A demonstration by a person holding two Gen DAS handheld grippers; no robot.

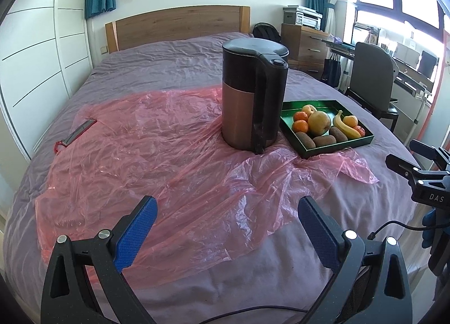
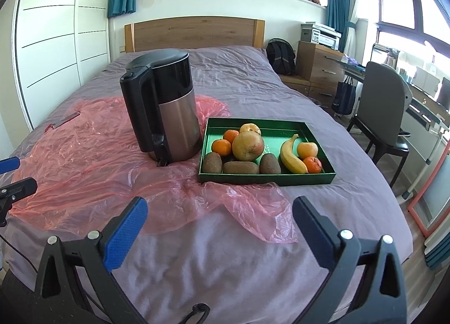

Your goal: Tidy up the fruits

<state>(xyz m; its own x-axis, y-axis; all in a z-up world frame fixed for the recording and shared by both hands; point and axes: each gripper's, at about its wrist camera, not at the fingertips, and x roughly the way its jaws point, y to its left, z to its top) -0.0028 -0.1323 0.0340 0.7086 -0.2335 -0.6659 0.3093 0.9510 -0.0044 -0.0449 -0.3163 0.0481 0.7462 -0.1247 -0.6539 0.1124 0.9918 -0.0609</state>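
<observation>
Blue-padded fingers (image 2: pixel 125 235) of both grippers gaped wide, holding nothing; the fruit tray (image 2: pixel 281 177) sat at one o'clock, beside the kettle (image 2: pixel 163 107). Best approach: descend squarely over one fruit.

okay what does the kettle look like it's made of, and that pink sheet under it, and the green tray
Kettle: lower body looks like brushed metal with a soft sheen; upper part, lid and handle look like glossy black plastic.
Pink sheet: thin translucent plastic film, crinkled and shiny.
Green tray: stiff with sharp folded corners, possibly coated cardboard or lacquered metal; cannot tell which.
</observation>
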